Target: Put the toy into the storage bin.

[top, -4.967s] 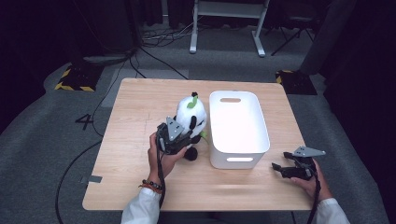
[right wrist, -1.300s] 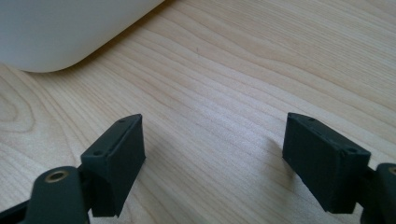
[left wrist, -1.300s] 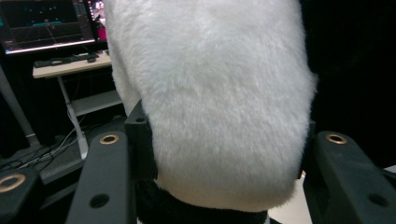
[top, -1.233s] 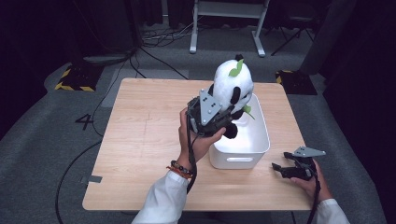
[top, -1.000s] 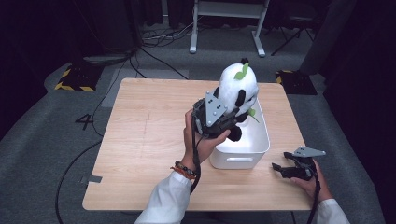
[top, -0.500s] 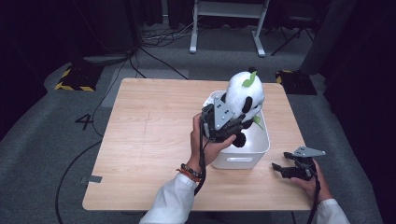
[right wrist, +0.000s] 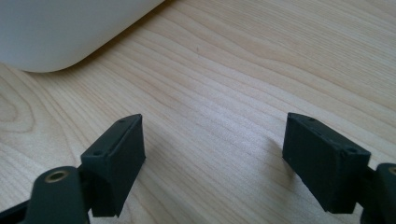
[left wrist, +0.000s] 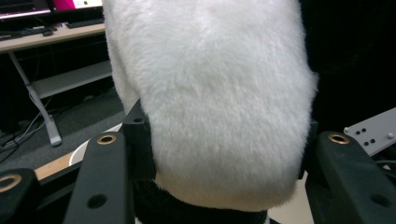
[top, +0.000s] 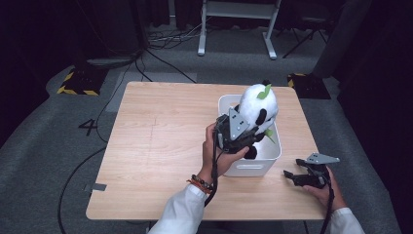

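A white and black panda plush (top: 258, 105) with a green leaf on its head hangs over the white bin (top: 225, 104) at the table's right side, its lower part inside the rim. My left gripper (top: 247, 134) is shut on its body; in the left gripper view the white fur (left wrist: 210, 107) bulges between both jaws. My right gripper (top: 292, 176) rests near the table's front right corner, open, with bare wood (right wrist: 219, 116) between its fingers and the bin's corner (right wrist: 60, 28) just ahead.
The wooden table (top: 156, 141) has free room to the left of the bin. Behind the table are a white metal stand (top: 236, 24), cables on the grey floor and yellow-black striped floor plates (top: 78, 83).
My left gripper has carried the panda from the table's middle up and to the right, then down over the bin. The right gripper has stayed where it was.
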A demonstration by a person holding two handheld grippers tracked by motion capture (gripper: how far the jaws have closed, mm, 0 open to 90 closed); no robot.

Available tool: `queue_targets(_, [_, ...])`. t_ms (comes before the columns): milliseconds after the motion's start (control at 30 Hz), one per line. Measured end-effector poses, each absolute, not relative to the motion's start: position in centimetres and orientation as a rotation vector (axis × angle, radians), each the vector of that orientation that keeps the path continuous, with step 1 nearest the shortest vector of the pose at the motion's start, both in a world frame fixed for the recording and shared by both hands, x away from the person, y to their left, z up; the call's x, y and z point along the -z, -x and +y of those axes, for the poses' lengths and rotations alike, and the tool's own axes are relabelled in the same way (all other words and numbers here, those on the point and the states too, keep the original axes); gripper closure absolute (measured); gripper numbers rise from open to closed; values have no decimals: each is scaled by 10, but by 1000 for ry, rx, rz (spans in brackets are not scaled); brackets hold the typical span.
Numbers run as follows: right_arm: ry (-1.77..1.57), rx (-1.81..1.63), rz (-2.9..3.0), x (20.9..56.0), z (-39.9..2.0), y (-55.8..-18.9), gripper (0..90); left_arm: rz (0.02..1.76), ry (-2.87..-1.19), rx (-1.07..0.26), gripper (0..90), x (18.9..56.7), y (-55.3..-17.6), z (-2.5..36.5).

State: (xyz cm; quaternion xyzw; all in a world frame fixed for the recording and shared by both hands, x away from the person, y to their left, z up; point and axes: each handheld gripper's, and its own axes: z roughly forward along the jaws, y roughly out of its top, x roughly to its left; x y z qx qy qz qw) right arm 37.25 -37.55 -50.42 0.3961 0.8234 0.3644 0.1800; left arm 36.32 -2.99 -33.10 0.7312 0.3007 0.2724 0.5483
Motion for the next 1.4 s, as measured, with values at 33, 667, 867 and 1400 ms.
queue_targets(33, [-1119, -1030, 2327, 504, -376, -372, 209, 715, -1736, -639, 448, 333, -364, -31])
queue_targets(667, [-1121, -1030, 2327, 504, -375, -372, 210, 713, -1809, -598, 428, 349, -367, -40])
queue_targets(867, [-1121, -1030, 2327, 504, -375, -372, 210, 709, -1841, -619, 412, 352, -363, -42])
queue_targets(1400, [-1121, -1030, 2327, 504, -375, -372, 210, 711, -1913, -632, 385, 361, -361, -45])
